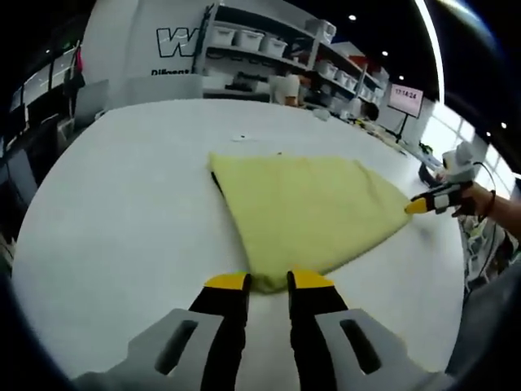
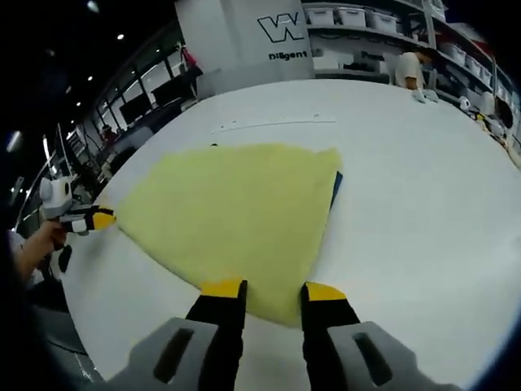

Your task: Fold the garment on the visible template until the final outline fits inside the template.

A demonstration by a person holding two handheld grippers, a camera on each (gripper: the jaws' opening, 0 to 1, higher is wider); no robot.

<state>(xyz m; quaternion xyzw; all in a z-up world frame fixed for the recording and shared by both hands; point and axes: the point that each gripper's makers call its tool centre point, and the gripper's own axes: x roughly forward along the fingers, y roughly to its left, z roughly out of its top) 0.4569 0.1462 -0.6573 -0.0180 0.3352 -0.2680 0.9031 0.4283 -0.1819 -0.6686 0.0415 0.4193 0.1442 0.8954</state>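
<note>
While the yellow garment (image 1: 313,216) lies folded mid-table (image 1: 122,212), hiding all but a dark template (image 2: 336,189) sliver at its 3 o'clock edge, both grippers, left (image 1: 269,281) and right (image 2: 273,289), hover released; folding looks nearly done.

White table (image 1: 122,204), shelving with bins (image 1: 269,41), ceiling spotlights (image 1: 352,17), windows (image 1: 444,130)

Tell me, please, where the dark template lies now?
The dark template peeks out beneath the yellow garment, along its far right edge in the right gripper view.
</note>
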